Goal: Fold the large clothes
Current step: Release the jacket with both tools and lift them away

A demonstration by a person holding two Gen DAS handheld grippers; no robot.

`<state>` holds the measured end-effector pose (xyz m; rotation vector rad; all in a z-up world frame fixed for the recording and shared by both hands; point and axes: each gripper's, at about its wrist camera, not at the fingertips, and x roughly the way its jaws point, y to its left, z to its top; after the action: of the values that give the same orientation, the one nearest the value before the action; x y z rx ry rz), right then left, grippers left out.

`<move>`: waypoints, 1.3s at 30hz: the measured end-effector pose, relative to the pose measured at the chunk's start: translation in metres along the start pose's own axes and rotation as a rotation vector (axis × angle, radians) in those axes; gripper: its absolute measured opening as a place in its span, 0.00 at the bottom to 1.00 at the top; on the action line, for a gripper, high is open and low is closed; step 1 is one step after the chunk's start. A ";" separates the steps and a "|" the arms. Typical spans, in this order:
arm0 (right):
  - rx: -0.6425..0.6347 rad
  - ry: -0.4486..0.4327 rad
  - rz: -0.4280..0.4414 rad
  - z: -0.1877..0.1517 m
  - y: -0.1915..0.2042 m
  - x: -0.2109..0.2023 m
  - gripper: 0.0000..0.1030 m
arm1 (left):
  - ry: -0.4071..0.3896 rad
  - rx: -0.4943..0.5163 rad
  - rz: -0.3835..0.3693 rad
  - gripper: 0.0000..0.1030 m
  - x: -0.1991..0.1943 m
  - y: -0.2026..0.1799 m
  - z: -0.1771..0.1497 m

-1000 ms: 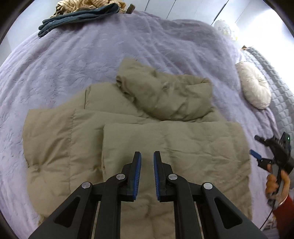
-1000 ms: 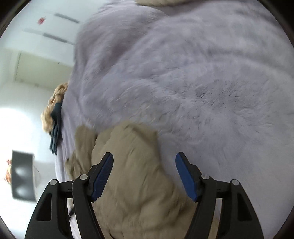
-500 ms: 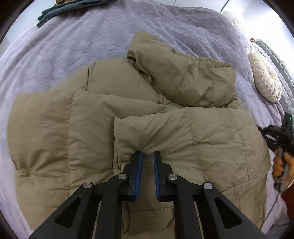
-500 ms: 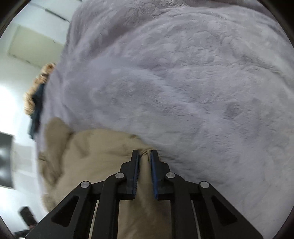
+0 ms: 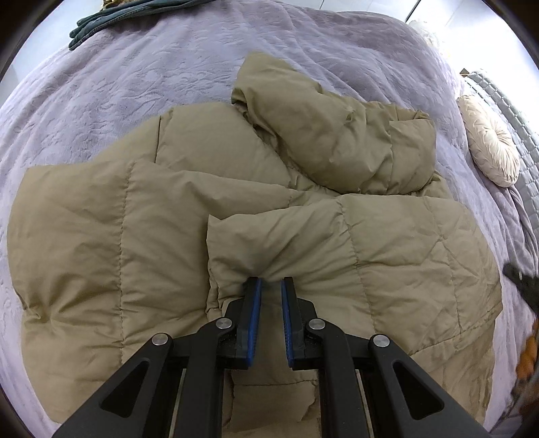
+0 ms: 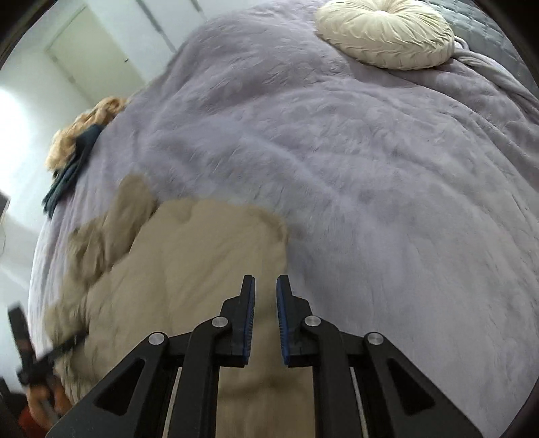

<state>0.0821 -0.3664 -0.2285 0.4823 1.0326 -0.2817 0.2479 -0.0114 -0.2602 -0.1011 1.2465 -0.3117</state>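
Coat: a tan puffer coat (image 5: 188, 236) lies spread on the purple bedspread (image 5: 168, 67), one panel folded over.
Left gripper (image 5: 270, 286): low and level over the coat, fingers nearly together, pinching a puckered fold.
Right gripper (image 6: 265, 286): angled down over the coat's edge, fingers narrowly parted; whether cloth is caught is unclear.
Nearby: a round cream pillow (image 6: 384, 32).

A lilac plush blanket (image 5: 175, 84) covers the bed. A round cream cushion (image 6: 384, 32) lies near the bed's head edge, beside a grey quilted headboard (image 5: 505, 101). At the far corner of the bed sits a pile: dark teal clothes (image 5: 114, 20) on a tan patterned garment (image 6: 84, 124). White doors (image 6: 91, 54) stand behind.
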 end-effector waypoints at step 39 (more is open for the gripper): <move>0.063 0.261 0.043 -0.138 0.036 -0.059 0.22 | 0.015 0.008 0.074 0.97 -0.131 0.004 -0.136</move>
<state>-0.0344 -0.2650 -0.2266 0.6084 1.2681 -0.2167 0.0836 0.0430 -0.1853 -0.0461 1.2609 -0.2540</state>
